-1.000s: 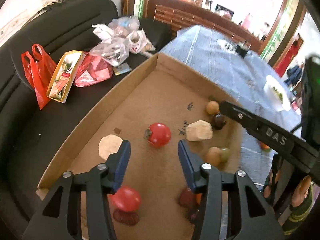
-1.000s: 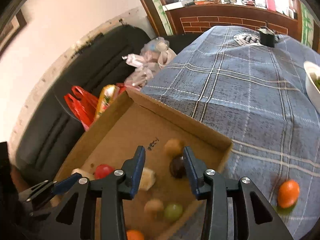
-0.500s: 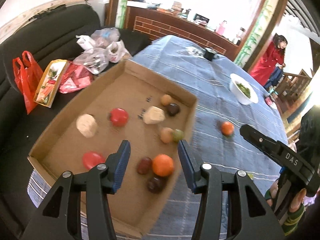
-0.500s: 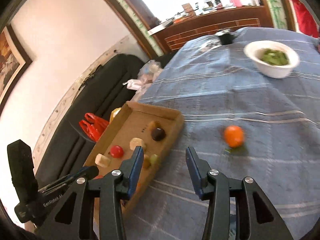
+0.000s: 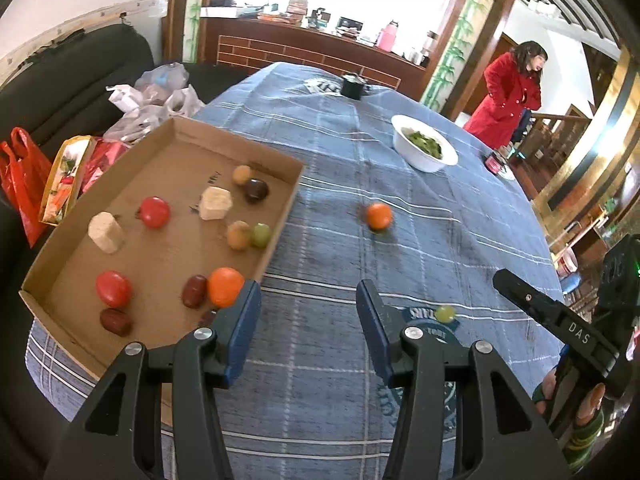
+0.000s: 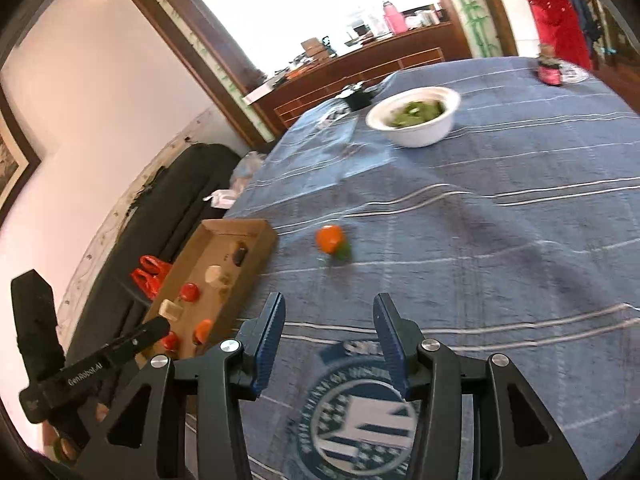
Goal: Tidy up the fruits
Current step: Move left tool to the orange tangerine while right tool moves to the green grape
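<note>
A cardboard tray (image 5: 182,130) on the blue checked tablecloth holds several fruits: red tomatoes (image 5: 154,211), an orange (image 5: 225,286), dark dates and pale chunks. A loose orange (image 5: 378,216) and a small green grape (image 5: 445,313) lie on the cloth right of the tray. My left gripper (image 5: 308,320) is open and empty, above the cloth beside the tray's near right corner. My right gripper (image 6: 329,334) is open and empty, short of the loose orange (image 6: 329,239). The tray (image 6: 256,227) also shows in the right wrist view.
A white bowl of greens (image 5: 424,149) stands at the far right of the table. A black sofa (image 5: 72,64) with red and white plastic bags (image 5: 24,168) lies left of the table. A person in a red coat (image 5: 508,92) stands beyond the table.
Both grippers have pulled back and swung right, away from the tray. The loose orange and grape on the cloth have come into view. Both stay open.
</note>
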A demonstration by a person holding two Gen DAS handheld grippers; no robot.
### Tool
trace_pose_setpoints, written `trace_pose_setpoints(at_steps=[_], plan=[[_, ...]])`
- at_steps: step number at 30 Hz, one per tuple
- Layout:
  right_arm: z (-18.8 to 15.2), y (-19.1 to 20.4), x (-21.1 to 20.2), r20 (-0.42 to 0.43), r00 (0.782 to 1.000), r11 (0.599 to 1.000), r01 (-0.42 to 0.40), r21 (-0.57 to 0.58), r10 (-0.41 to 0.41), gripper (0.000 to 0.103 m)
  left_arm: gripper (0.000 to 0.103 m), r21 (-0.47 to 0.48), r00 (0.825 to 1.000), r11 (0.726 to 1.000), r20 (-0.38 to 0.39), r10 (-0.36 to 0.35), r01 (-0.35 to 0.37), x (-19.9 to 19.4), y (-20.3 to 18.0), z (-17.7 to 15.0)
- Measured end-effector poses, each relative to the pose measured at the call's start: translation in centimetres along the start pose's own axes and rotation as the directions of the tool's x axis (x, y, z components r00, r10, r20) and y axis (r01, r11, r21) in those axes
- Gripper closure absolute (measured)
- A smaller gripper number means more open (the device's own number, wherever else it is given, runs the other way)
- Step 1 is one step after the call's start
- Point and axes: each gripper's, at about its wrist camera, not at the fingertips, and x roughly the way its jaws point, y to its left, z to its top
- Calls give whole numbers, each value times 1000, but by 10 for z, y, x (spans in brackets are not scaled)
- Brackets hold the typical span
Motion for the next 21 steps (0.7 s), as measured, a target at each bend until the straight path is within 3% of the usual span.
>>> trace_pose_setpoints(at_steps=[10, 21], plan=[[-16, -30, -29, 19, 999, 999, 42, 30, -42, 54, 55, 48, 1000, 999, -17, -17, 18, 1, -33, -9], [-27, -30, -9, -36, 999, 999, 37, -3, -37, 54, 55, 65, 999, 998, -40, -4, 7, 14, -47, -6]])
